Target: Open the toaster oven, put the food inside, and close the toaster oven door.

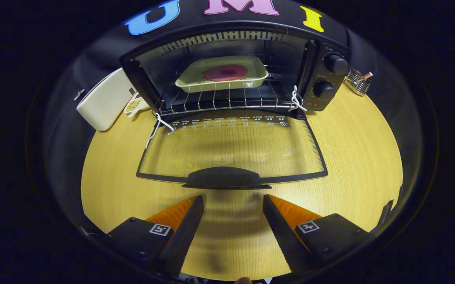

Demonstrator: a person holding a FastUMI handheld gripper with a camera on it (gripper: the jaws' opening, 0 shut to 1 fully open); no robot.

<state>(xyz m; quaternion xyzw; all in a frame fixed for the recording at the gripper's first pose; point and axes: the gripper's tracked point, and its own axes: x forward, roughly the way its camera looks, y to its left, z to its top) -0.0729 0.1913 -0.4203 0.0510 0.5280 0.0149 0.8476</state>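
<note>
A black toaster oven (326, 75) stands at the far side of the wooden table, its glass door (231, 150) folded down flat toward me. On the wire rack (227, 100) inside rests a pale green tray (251, 81) holding a round pink piece of food (226, 72). The door's black handle (225, 178) lies just ahead of my fingertips. My gripper (233, 203) is open, with nothing but bare table between its fingers.
A cream-coloured box (105, 100) and a small dish of grains (134, 105) sit left of the oven. A small wire basket (357, 82) stands to its right. White strings (160, 124) hang from the door hinges. Bare wooden table (361, 157) surrounds the door.
</note>
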